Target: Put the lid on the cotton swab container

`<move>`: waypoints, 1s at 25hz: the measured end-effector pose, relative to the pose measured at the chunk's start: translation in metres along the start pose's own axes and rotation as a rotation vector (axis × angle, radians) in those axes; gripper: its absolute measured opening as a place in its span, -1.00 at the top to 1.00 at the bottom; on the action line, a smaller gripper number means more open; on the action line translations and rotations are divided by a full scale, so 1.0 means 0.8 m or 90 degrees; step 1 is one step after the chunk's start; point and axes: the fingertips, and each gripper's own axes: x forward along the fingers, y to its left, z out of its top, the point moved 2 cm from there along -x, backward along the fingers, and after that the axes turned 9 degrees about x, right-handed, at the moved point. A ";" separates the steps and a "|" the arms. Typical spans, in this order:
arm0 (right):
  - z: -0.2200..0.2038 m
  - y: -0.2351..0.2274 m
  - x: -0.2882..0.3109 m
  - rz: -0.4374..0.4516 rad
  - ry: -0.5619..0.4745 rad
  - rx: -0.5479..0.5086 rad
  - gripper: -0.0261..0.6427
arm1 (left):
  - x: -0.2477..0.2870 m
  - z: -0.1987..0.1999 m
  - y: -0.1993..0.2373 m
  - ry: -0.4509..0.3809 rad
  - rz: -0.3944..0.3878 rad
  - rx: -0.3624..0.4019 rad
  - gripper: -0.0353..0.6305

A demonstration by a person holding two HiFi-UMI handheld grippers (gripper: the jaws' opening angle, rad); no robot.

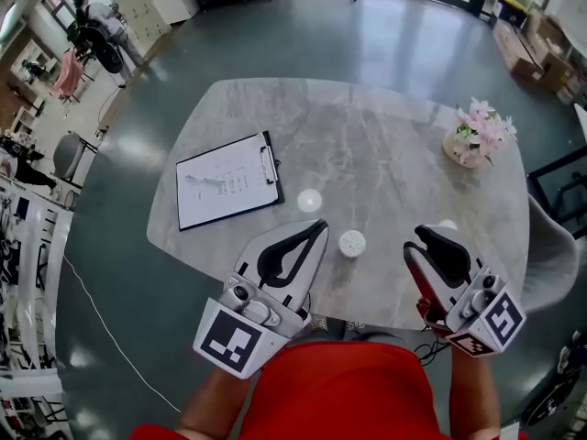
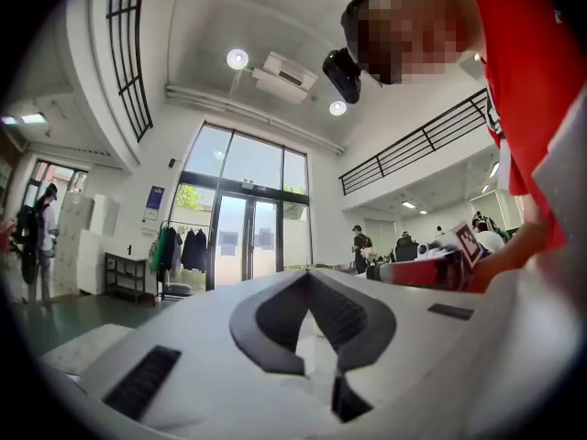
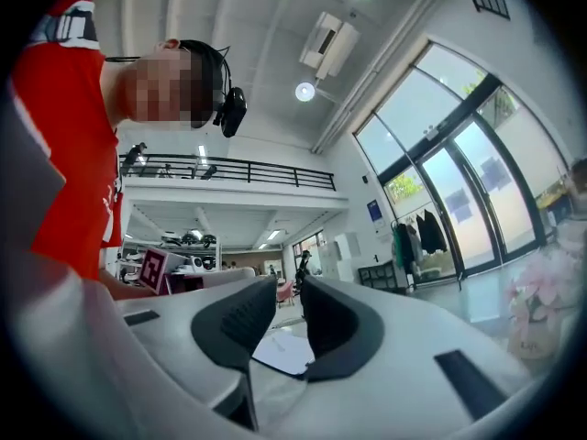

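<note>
A small round white cotton swab container [image 1: 352,243] stands uncovered on the marble table [image 1: 385,145], near its front edge. A round whitish lid [image 1: 309,200] lies flat on the table a little beyond it, to the left. My left gripper [image 1: 321,225] is just left of the container with its jaws shut and nothing in them; in the left gripper view [image 2: 309,278] the tips meet. To the container's right my right gripper [image 1: 420,236] holds nothing, and its jaws [image 3: 289,287] stand a narrow gap apart.
A clipboard with a sheet of paper [image 1: 227,181] lies at the table's left. A pot of pink flowers [image 1: 477,136] stands at the far right. A small white object [image 1: 447,225] shows partly behind the right gripper. A chair [image 1: 550,255] stands by the right edge.
</note>
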 end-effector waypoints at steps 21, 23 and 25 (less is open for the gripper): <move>0.005 0.027 0.000 -0.017 0.024 -0.064 0.87 | -0.012 -0.005 -0.014 0.009 0.002 0.010 0.87; 0.007 0.027 0.001 -0.017 0.024 -0.066 0.87 | -0.013 -0.007 -0.014 0.012 0.001 0.006 0.87; 0.008 0.029 0.003 -0.015 0.024 -0.067 0.87 | -0.015 -0.008 -0.013 0.012 0.002 0.002 0.87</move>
